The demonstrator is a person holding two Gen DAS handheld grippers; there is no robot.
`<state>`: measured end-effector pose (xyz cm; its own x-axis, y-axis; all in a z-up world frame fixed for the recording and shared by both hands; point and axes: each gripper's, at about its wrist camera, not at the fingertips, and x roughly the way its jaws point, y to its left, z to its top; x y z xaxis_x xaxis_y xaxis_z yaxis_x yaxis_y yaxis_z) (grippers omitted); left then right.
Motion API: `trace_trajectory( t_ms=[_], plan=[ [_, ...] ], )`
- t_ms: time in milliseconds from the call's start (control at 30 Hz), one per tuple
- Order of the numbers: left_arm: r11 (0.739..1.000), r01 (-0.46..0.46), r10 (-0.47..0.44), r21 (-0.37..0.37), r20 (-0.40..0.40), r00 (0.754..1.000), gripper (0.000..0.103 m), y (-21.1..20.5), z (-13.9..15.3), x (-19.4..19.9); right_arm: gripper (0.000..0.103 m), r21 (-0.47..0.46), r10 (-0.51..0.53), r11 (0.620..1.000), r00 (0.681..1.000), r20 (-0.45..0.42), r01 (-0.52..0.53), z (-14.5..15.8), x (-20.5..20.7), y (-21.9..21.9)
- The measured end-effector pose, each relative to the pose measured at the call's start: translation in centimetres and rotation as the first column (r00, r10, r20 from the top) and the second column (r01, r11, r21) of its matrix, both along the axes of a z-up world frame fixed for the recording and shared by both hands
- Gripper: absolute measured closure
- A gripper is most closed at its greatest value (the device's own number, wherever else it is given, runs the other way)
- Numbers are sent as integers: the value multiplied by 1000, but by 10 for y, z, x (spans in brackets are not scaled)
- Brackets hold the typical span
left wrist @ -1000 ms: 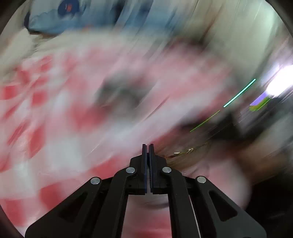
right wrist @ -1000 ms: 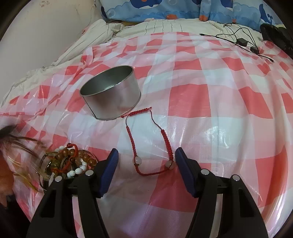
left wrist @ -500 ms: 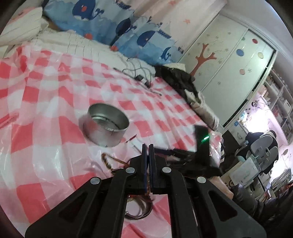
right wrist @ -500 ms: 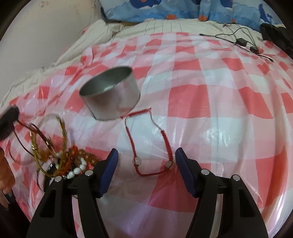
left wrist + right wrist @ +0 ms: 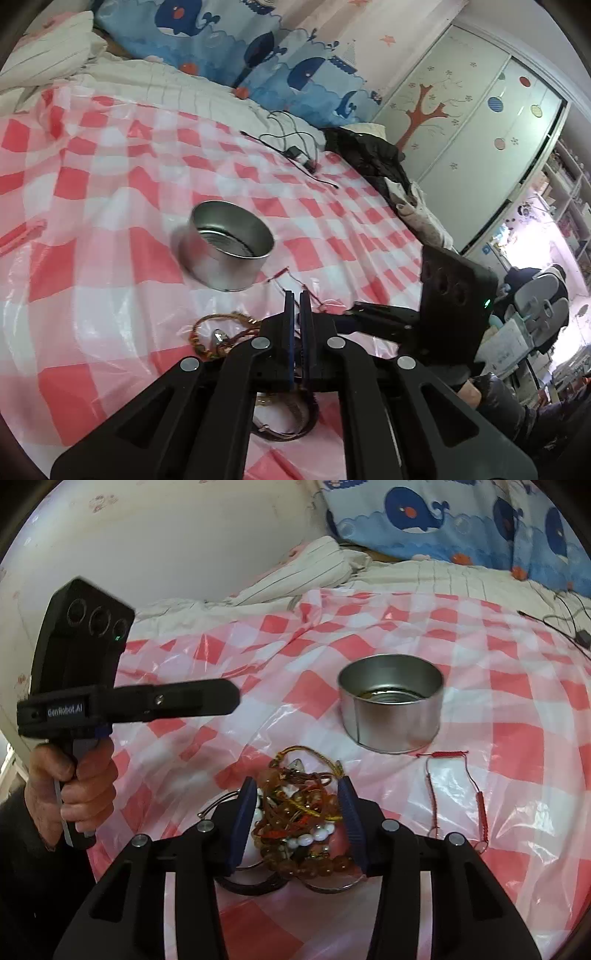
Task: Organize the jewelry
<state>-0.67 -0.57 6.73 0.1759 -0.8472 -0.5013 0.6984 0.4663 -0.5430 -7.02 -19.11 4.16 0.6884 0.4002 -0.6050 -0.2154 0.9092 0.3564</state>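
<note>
- Your right gripper [image 5: 297, 818] has its fingers [image 5: 243, 819] about half open, and they have just been closing. The tangled heap of bracelets [image 5: 301, 812] sits between them at the bottom centre of the right wrist view. Whether the pads press on it yet cannot be told.
- Your left gripper [image 5: 296, 332] has its fingers [image 5: 289, 325] pressed together with nothing between them. In the right view it shows at the left of the frame, held off the cloth by your hand [image 5: 70, 794], probably to keep out of the way.
- The round tin [image 5: 390, 701] stands open, right of centre on the checked cloth [image 5: 517, 738], near the heap. It looks like the place for the jewelry, and something thin seems to lie in its bottom.
- A red cord bracelet [image 5: 456, 794] lies spread out by itself at the lower right, one end just beside the tin's base. It likely waits its own turn.
- The left gripper's body reads "GenRobot.AI" in white; a green light glows beside its three round lenses.
</note>
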Motion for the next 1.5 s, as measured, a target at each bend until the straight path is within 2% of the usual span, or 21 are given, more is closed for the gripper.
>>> trace_trajectory(
  t_ms=[67, 133, 200, 267, 367, 467, 567, 600, 633, 700, 733, 833, 933, 1100, 1200, 1233, 1400, 1433, 1467, 1500],
  plan=[
    [999, -10, 9, 33, 10, 1000, 101, -1, -2, 1, 57, 32, -55, 998, 999, -1, 55, -1, -2, -16],
    [994, 15, -21, 105, 51, 998, 98, -10, -4, -5, 57, 43, -144, 989, 989, -22, 144, -5, -2, -32],
    [981, 62, -82, 182, 104, 991, 87, -24, -6, -16, 57, 109, -220, 968, 974, -56, 225, -10, -3, -54],
    [961, 108, -153, 256, 163, 975, 64, -38, -8, -31, 57, 164, -246, 953, 967, -73, 255, -13, -4, -67],
    [920, 129, -229, 370, 241, 943, 54, -54, -16, -49, 57, 171, -249, 951, 966, -76, 259, -11, -4, -69],
    [887, 117, -260, 446, 275, 926, 53, -62, -24, -57, 56, 153, -234, 958, 969, -74, 243, -10, -1, -63],
    [878, 98, -245, 468, 265, 933, 54, -64, -29, -54, 56, 150, -234, 959, 969, -75, 243, -10, -1, -61],
    [879, 90, -228, 468, 249, 941, 58, -65, -31, -50, 56, 150, -235, 958, 969, -77, 244, -11, -1, -61],
    [877, 85, -220, 473, 239, 946, 72, -66, -33, -48, 56, 150, -234, 958, 969, -78, 244, -11, -2, -61],
    [882, 81, -214, 465, 241, 947, 89, -64, -31, -47, 56, 147, -234, 959, 969, -81, 244, -12, -2, -61],
    [894, 91, -209, 439, 229, 951, 100, -61, -28, -46, 56, 144, -234, 959, 968, -86, 244, -13, -1, -61],
    [938, 89, -163, 334, 199, 966, 100, -47, -15, -38, 56, 134, -229, 961, 969, -97, 241, -16, 0, -59],
    [968, 62, -103, 242, 161, 982, 100, -32, -5, -27, 56, 126, -212, 966, 972, -105, 224, -18, 3, -54],
    [997, -19, 10, 75, 110, 994, 100, -7, 10, -11, 58, 123, -141, 980, 982, -123, 157, -22, 13, -38],
    [998, -55, 56, -13, 88, 995, 100, 7, 17, -4, 71, 122, -111, 984, 982, -151, 130, -26, 26, -29],
    [998, -64, 65, -21, 85, 994, 100, 9, 18, -3, 75, 119, -106, 985, 981, -164, 126, -29, 31, -26],
    [996, -87, 88, -9, 70, 994, 100, 10, 16, 3, 81, 15, -98, 995, 975, -201, 103, -36, 49, -10],
    [996, -86, 87, -6, 69, 994, 100, 9, 16, 4, 90, -33, -96, 995, 974, -207, 92, -38, 54, -5],
    [996, -85, 86, -8, 67, 994, 100, 11, 15, 4, 95, -53, -92, 995, 973, -211, 82, -39, 57, -1],
    [996, -85, 85, -9, 65, 994, 100, 11, 15, 5, 95, -51, -84, 996, 974, -209, 75, -39, 58, 0]
  ],
)
